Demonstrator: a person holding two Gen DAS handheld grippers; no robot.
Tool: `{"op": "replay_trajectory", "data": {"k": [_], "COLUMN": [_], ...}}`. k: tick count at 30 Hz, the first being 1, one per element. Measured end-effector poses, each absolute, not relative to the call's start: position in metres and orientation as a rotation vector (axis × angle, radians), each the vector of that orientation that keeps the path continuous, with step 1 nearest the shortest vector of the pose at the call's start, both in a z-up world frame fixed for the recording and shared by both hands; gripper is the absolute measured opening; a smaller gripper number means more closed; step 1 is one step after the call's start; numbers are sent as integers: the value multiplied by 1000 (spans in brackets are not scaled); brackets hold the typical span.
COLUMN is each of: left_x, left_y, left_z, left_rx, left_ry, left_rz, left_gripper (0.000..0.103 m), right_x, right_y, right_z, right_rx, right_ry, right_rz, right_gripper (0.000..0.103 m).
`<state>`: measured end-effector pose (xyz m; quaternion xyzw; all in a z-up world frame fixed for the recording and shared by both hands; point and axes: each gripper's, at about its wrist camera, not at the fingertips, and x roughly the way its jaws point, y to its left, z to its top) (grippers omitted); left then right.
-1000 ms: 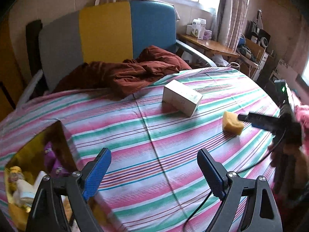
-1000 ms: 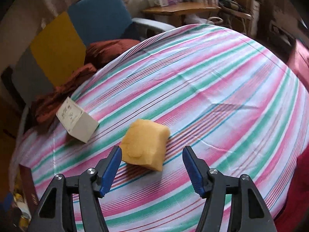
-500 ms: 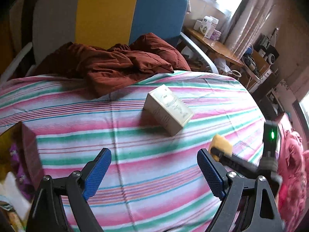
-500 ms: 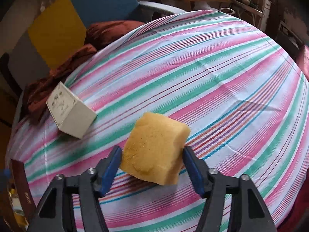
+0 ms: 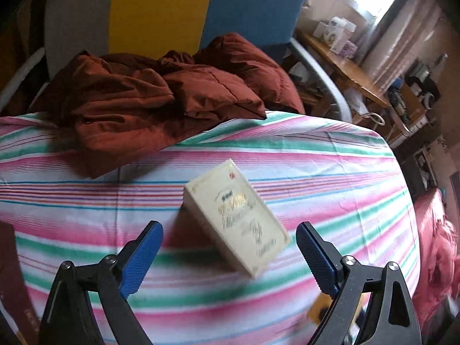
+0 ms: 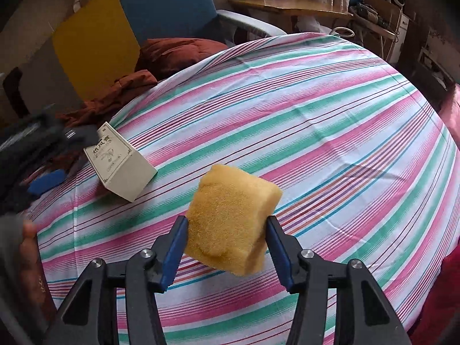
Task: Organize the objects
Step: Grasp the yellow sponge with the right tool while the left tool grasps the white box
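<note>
- While the right gripper (image 6: pixel 225 254) is closing its jaws on the sponge (image 6: pixel 230 218), the blue pads are pressing into both sides of it, and the sponge is hanging clear of the striped cloth (image 6: pixel 330 132).
- Sponge: yellow, porous, tilted in the grip, with its upper corner leaning toward the right of the right wrist view.
- Left gripper (image 5: pixel 227 256) is opening its jaws wide; nothing is touching the pads.
- Box (image 5: pixel 234 215), cream with printed lettering, is lying on the cloth just ahead of the left gripper, lined up with the gap between its fingers and turned at an angle to them; it is blurred in the left wrist view.
- In the right wrist view the same box (image 6: pixel 120 162) is sitting left of the sponge and apart from it, with the left gripper's dark frame and one blue pad (image 6: pixel 46 182) showing as a blur at its far left end.
- Brown jacket (image 5: pixel 161 97) is lying bunched at the far edge of the cloth, spilling over from a chair (image 5: pixel 161 8) with grey, yellow and blue panels.
- Dark red edge (image 5: pixel 11 273) is showing at the left border of the left wrist view; I cannot tell what it belongs to.
</note>
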<state>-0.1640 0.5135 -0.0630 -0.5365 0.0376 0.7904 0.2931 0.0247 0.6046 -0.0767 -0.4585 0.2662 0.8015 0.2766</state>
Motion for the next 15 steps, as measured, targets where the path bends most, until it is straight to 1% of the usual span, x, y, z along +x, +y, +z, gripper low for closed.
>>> {"op": "replay_trajectory", "data": {"k": [4,8,10,12,15], "left_x": [-180,-187,-187,-183,-169], "left_y": [530,546,548,541,528], "left_z": [-77,-92,-101,-106,-104], "left_rx": [-1486,-1523,-1549,-1544,-1480], "left_ry": [93,154,182,172,198], "left_rz": [2130,2131,2096,2058,2050], "left_gripper": [95,95,87,66,57], "right_x": [25,24,23,24,23], "right_y": [603,603,603,602,600], "right_z": [-75,-72,-73,-74,-73], "right_rx": [-1227,-1223,-1230,-1241,-1245], "right_ry": [714,706,697,694,691], "right_rz": [2160,2165,2164,2165,2178], "right_gripper": [55,55,55,55,55]}}
